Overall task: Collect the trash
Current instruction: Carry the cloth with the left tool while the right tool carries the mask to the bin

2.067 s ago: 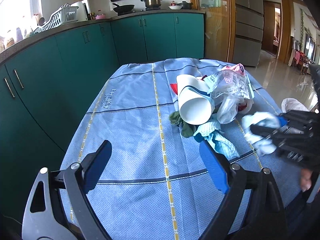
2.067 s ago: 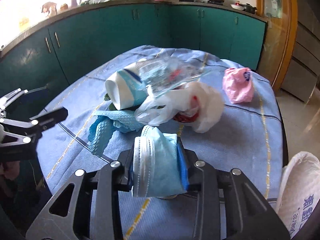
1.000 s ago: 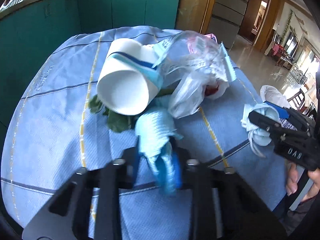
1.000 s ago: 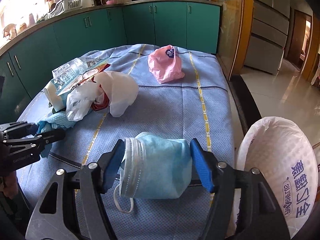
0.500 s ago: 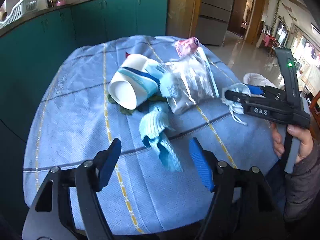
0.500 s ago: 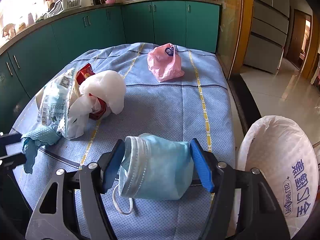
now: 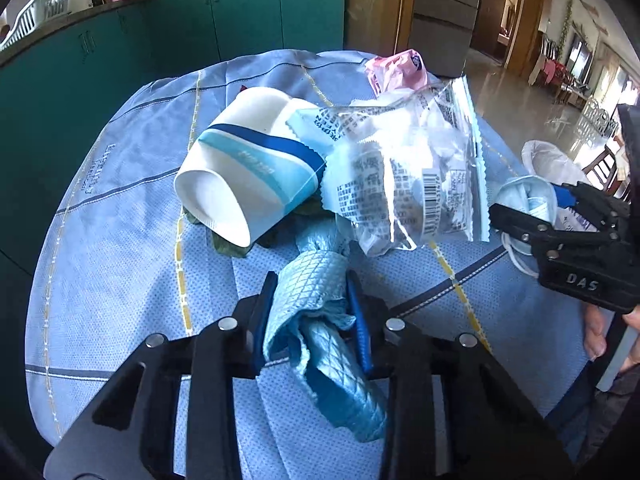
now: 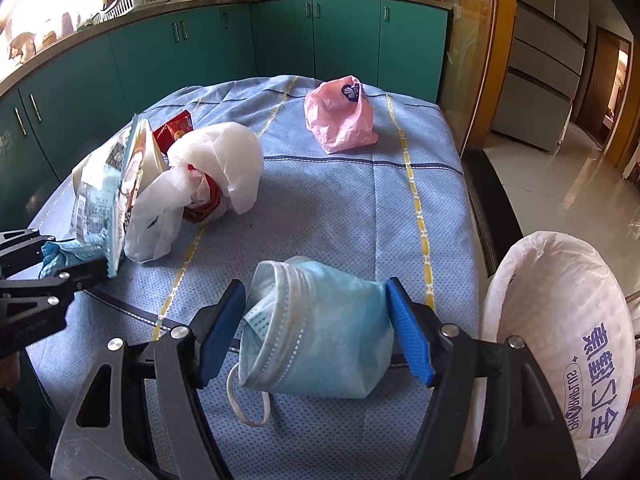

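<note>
Now the left gripper [image 7: 312, 300] is squeezing the blue cloth [image 7: 320, 320], which was lying loose between wide fingers a moment ago. Its fingers [image 7: 267, 304] are pressing close on both sides of the cloth, just in front of the paper cup [image 7: 244, 176] and the clear wrapper [image 7: 404, 172] on the desk [image 7: 120, 280]. Over on the right, the right gripper [image 8: 316, 328] is holding the blue face mask [image 8: 320, 340] between fingers [image 8: 406, 336] partly open, beside the white trash bag [image 8: 560, 340].
</note>
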The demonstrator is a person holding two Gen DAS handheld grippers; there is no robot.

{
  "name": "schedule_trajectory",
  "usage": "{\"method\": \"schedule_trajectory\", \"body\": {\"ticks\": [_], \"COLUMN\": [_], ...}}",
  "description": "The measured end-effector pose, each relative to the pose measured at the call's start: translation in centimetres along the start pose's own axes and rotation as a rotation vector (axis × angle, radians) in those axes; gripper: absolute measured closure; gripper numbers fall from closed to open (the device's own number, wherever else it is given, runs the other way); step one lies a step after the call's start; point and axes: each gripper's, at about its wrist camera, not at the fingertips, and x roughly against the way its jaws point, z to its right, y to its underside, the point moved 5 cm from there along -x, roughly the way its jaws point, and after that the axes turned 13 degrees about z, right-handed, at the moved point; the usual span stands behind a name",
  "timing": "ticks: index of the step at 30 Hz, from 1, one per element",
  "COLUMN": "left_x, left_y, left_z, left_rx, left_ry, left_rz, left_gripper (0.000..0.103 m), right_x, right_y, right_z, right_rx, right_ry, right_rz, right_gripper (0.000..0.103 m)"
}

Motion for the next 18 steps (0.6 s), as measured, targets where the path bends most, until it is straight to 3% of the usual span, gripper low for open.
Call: {"method": "schedule_trajectory", "body": {"ticks": [3,8,11,18], "left_x": [2.1,5.5,7.7,11.0], "left_y": [-0.5,-1.5,-2.0,-2.6], "left_z": [-0.3,-0.4,-0.1,0.6], "left_rx": [-0.03,-0.085,-0.111,-0.136], "left_ry": [-0.034,-0.075,-0.085,-0.092], "left_rz": [0.047,0.123,0.164,0.234], "left_gripper": [0.07,0.07,0.07,0.07], "right_x": [0.0,0.2,0.4,0.9], "right_y": [-0.1,0.0,-0.2,-0.6], "right_z": [-0.2,-0.7,-1.3,-2.1], "right_rx": [0.015,0.026,0.048,0.068], "right_ry": [0.001,-0.029,-0.052,-0.077], "right_rz": [0.005,0.007,0.018,0.048], "right_gripper": [0.033,0.057,0.065,0.071]}}
